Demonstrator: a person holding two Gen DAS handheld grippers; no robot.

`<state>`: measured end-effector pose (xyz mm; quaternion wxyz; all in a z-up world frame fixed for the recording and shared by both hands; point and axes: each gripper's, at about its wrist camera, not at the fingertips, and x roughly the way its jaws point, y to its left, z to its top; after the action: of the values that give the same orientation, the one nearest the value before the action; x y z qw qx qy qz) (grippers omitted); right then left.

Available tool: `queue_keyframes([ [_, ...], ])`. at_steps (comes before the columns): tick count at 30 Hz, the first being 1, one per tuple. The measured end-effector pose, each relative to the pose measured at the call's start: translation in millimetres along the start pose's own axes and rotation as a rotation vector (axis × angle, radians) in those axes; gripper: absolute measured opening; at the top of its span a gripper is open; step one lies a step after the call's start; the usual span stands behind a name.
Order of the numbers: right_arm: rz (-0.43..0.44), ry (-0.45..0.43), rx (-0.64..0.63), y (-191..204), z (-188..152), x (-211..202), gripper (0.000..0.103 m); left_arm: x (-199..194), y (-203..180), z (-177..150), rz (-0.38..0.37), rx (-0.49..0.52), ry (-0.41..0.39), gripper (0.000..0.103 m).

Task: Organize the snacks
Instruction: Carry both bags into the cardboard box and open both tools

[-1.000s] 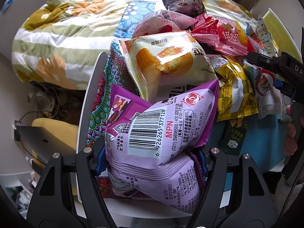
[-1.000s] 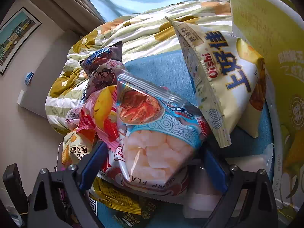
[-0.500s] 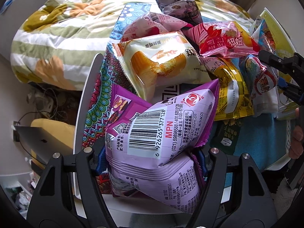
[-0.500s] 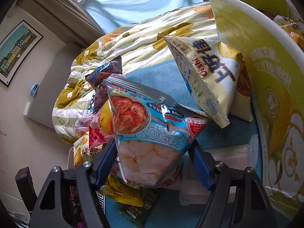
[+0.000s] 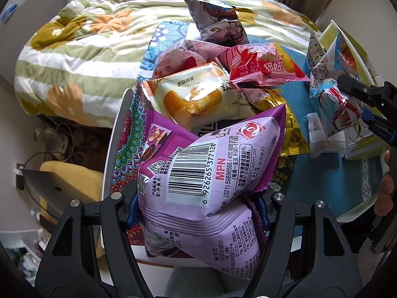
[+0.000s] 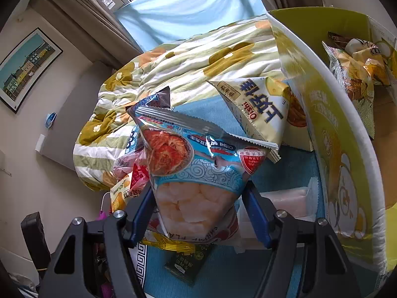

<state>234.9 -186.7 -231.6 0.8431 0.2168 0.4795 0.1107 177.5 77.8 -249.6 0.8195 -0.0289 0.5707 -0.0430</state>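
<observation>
Bedside counter, both fingers clamped on puffy bags.
Your right fingers just closed on the shrimp-chip bag — it may slip; left fingers pinch the purple bag.

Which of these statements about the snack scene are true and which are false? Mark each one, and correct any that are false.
1. The left gripper is clamped on a purple bag. True.
2. The right gripper is empty. False: it pinches a blue shrimp-chip bag.
3. The yellow-green box already has snacks inside. True.
4. The snacks lie on a bare wooden table. False: they lie on a blue cloth.
5. A bed with a flowered quilt stands behind the table. True.
</observation>
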Motion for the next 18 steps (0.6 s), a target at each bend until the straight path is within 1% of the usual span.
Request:
queue_keyframes([
  [4, 0.010, -0.017, -0.002, 3, -3, -15, 0.060, -16, -4, 0, -0.010, 0.009, -0.024, 0.065],
  [6, 0.018, -0.019, -0.006, 7, -4, -22, 0.050, -26, -7, 2, -0.017, 0.012, -0.039, 0.065],
  [12, 0.031, -0.061, -0.012, 21, -6, -52, 0.049, -62, -23, 11, -0.046, 0.053, -0.106, 0.065],
  [18, 0.020, -0.155, -0.006, 29, -7, -103, 0.049, -106, -55, 36, -0.101, 0.136, -0.202, 0.065],
])
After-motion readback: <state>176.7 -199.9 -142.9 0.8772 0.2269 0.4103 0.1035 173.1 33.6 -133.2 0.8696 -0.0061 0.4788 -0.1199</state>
